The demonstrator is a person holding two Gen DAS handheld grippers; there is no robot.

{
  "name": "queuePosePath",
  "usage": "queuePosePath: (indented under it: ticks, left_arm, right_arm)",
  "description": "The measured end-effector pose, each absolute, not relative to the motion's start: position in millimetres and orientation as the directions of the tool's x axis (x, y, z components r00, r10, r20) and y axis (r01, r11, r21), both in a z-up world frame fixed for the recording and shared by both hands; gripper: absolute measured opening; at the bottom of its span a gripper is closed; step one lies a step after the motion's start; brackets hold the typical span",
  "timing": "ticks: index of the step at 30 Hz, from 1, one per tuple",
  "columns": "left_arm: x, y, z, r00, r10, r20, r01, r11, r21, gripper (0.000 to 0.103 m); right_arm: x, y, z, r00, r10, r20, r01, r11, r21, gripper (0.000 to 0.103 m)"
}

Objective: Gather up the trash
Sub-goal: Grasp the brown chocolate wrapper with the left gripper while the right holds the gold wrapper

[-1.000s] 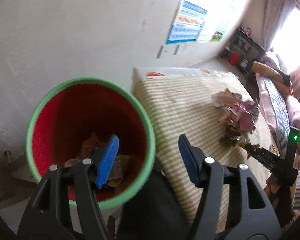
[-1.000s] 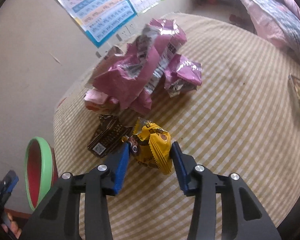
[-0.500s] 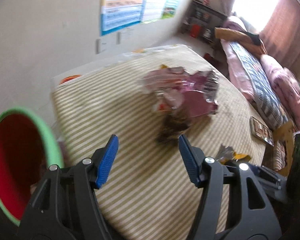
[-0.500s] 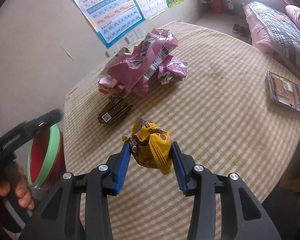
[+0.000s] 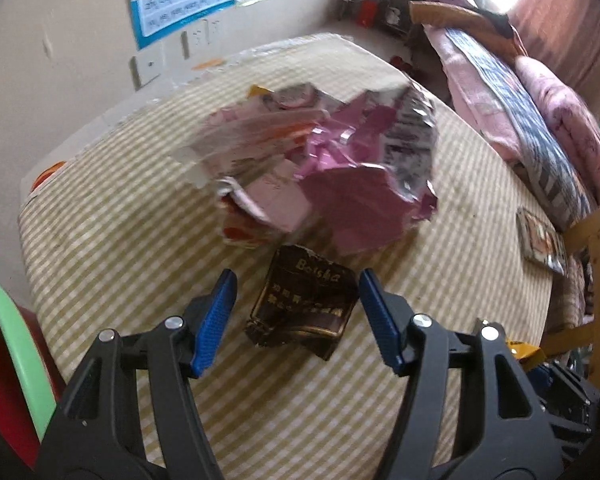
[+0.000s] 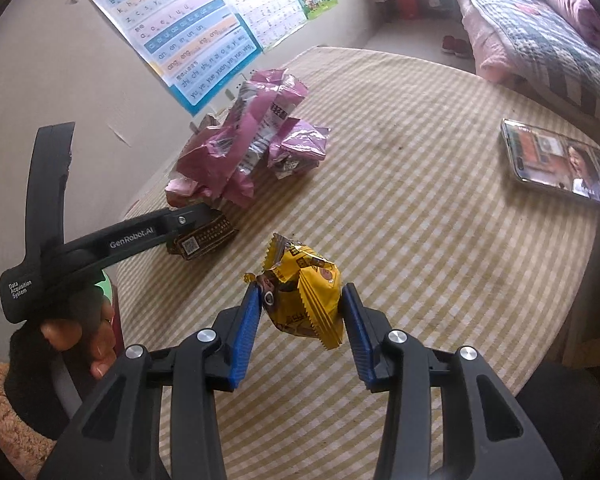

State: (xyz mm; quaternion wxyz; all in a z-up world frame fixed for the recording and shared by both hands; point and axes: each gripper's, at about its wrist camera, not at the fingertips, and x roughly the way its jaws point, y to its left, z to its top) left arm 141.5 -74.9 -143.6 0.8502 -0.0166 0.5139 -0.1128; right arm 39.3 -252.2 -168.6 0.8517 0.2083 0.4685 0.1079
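Note:
A dark brown wrapper [image 5: 306, 304] lies flat on the checked tablecloth [image 5: 120, 240], and my left gripper [image 5: 294, 312] hangs open over it, a blue pad on either side, not touching. Behind it sits a heap of crumpled pink wrappers [image 5: 332, 160]. My right gripper [image 6: 300, 320] is shut on a crumpled yellow snack packet [image 6: 304, 292], held a little above the cloth. The right wrist view also shows the brown wrapper [image 6: 204, 238], the pink wrappers [image 6: 252, 148] and the left gripper's arm reaching over them, held by a hand [image 6: 80, 336].
The red bin with a green rim [image 5: 16, 344] stands off the table's left edge. A phone [image 6: 560, 162] lies on the cloth at the right. A bed with pink bedding [image 5: 540, 112] is beyond the table, and posters [image 6: 192, 28] hang on the wall.
My left gripper swung from over the red bin across to the table and down over the brown wrapper. My right gripper drew back from the pile with the yellow packet, still shut on it.

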Motion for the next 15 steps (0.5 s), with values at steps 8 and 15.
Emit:
queuePosePath:
  ticks: [8, 15]
  left_arm:
    - [132, -83, -163, 0.376, -0.235, -0.896, 0.189, 0.966, -0.174, 0.041]
    - [112, -69, -152, 0.406, -0.254, -0.878, 0.169, 0.965, -0.201, 0.038]
  right_arm:
    - [39, -255, -169, 0.539, 0.381, -0.751, 0.018, 0.886, 0.463, 0.041]
    - [39, -252, -170, 0.534, 0.379, -0.756, 0.013, 0.890, 0.455, 0.041]
